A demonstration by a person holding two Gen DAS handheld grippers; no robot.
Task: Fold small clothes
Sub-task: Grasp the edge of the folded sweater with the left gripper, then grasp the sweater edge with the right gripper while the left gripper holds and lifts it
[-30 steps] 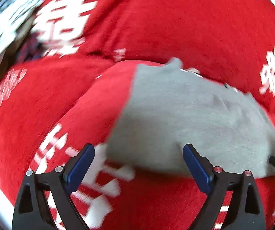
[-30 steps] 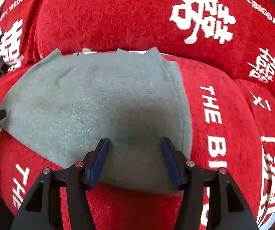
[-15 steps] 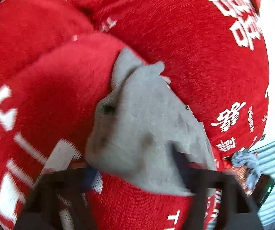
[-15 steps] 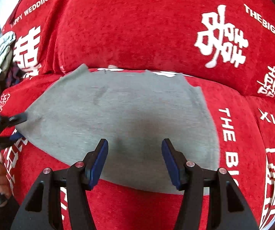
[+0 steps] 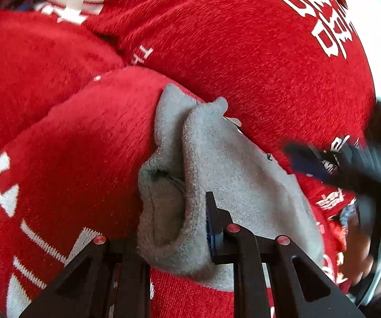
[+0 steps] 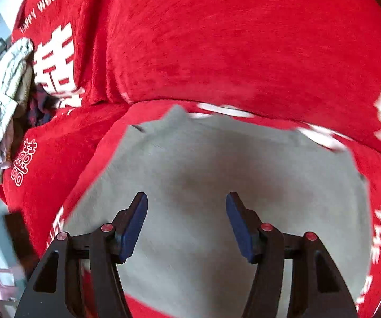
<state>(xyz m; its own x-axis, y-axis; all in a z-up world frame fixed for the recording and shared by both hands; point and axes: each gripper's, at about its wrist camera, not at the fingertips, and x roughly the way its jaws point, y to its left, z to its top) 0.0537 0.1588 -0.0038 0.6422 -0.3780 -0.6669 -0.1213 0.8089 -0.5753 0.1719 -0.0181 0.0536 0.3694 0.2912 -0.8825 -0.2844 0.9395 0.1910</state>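
Observation:
A small grey garment (image 6: 230, 175) lies spread on the red sofa seat in the right wrist view. My right gripper (image 6: 186, 212) is open and empty, just above the garment's near middle. In the left wrist view my left gripper (image 5: 190, 228) is shut on the grey garment (image 5: 232, 164); it holds a bunched edge, and the cloth hides its left finger. The rest of the garment trails back along the seat. The right gripper (image 5: 349, 164) shows blurred at the right edge of that view.
The sofa wears a red cover (image 6: 217, 39) with white printed characters; its back cushion rises right behind the garment. A pile of pale and dark clothes (image 6: 7, 98) lies at the sofa's left end. A seam between seat cushions (image 5: 105, 61) runs left of the garment.
My left gripper has closed on the garment's left edge and lifted it into a bunched fold. My right gripper has drifted left over the cloth, staying open.

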